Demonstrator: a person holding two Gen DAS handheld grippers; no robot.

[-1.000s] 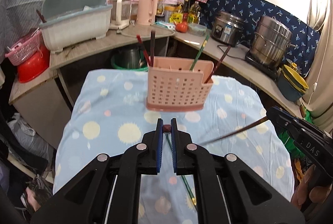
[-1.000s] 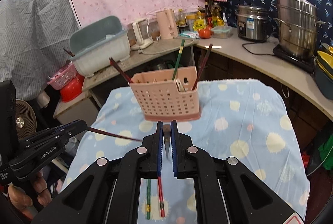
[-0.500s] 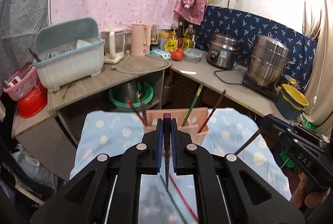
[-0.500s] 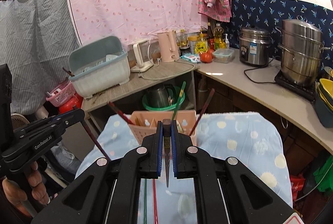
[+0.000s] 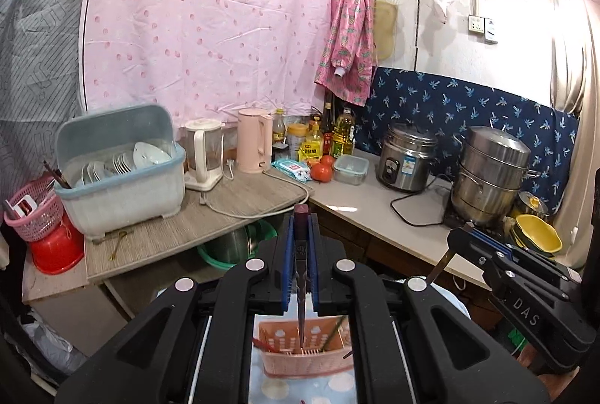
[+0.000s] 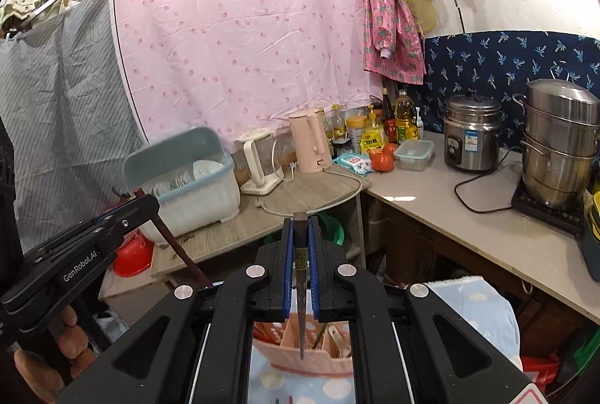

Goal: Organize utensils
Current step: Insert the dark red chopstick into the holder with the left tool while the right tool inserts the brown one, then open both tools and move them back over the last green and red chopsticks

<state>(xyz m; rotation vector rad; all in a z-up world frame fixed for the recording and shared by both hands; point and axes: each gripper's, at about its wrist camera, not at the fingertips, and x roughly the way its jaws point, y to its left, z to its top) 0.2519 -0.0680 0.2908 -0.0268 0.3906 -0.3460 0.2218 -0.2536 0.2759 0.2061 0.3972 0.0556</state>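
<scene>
Two chopsticks, a dark one clamped in each closed hand-held gripper (left (image 5: 300, 235), right (image 6: 300, 235)), are held tip-down above the pink holder (image 5: 305, 353), where several are already stood and these remain unplaced.

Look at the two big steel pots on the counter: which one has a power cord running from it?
The shorter rice cooker, nearer the corner: a black cord trails from it. The taller stacked steamer sits on a dark cooktop.
</scene>
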